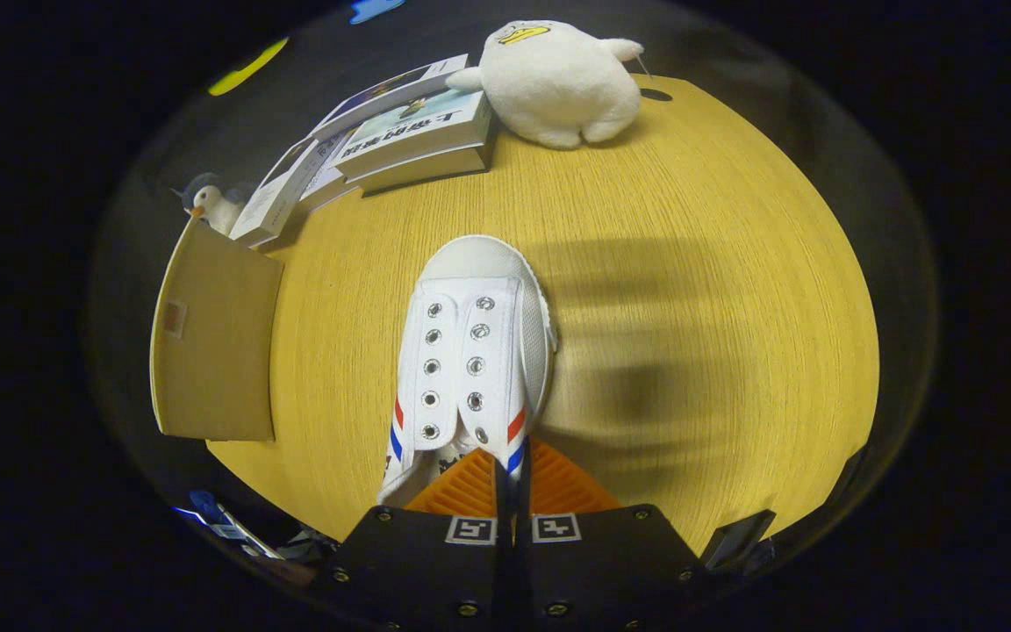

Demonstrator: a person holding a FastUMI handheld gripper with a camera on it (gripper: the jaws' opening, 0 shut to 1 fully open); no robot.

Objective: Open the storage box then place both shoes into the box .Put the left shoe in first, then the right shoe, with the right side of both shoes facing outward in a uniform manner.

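Observation:
A white canvas shoe [470,351] with red and blue stripes and no laces hangs over the wooden table [690,290], toe pointing away from me. My gripper [510,470] is shut on the right side of its collar, near the heel, with both fingers pressed together on the fabric. The shoe's heel is hidden behind my fingers. To the left of the shoe stands the tan storage box [211,338], seen from above as a flat cardboard panel.
Several books [400,132] lie stacked at the far left of the table. A white plush duck [558,79] sits beside them at the far edge. A small penguin toy [207,202] stands behind the box. Bare tabletop spreads to the right.

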